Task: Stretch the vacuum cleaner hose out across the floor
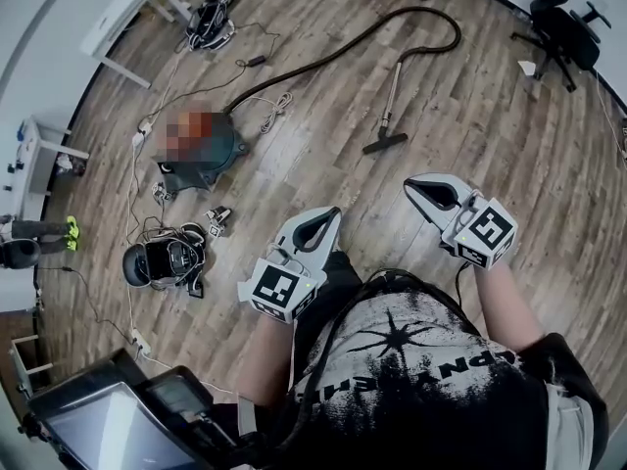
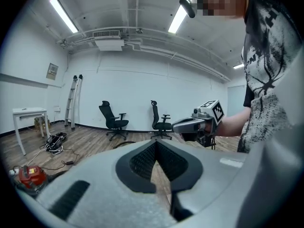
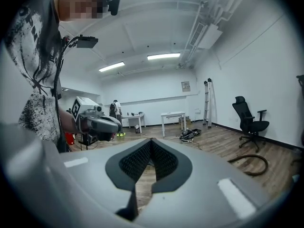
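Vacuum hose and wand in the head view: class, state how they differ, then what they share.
The hose is black; the wand is pale grey. The hose bends in a hooked curve; the wand lies straight. Both lie on the wood floor, joined end to end.

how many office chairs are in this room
2. In the left gripper view both stand near the far wall: the first chair nearer the ladder, the second chair beside it. Others may be out of view.
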Tool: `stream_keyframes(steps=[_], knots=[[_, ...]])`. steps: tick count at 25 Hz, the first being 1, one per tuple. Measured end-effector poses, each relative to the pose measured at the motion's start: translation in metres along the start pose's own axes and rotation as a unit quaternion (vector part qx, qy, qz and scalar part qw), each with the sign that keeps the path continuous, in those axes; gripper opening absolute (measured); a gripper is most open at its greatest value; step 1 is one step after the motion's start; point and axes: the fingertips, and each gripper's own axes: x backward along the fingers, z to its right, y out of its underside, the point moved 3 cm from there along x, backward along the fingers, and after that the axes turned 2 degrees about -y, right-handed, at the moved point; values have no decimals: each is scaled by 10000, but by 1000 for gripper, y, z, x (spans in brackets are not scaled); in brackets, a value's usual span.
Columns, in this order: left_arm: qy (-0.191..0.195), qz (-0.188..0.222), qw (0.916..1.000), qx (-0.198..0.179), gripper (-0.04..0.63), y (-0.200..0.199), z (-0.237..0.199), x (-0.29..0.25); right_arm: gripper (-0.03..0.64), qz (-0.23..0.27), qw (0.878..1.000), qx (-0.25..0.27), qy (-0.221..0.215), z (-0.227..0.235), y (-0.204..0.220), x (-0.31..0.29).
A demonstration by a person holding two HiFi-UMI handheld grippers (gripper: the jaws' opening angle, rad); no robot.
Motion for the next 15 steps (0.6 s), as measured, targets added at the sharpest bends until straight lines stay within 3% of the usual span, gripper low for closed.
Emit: stream_keyframes(steps=[5, 11, 15], knots=[[245, -34, 9996, 136, 0, 12, -44, -13, 8, -182, 9996, 90, 219, 23, -4, -30], [652, 66, 9978, 4, 0, -16, -120, -31, 8, -130, 9976, 43, 684, 63, -35, -84], [796, 35, 9968, -8, 0, -19, -178, -31, 8, -111, 9973, 14, 732, 75, -44, -144]])
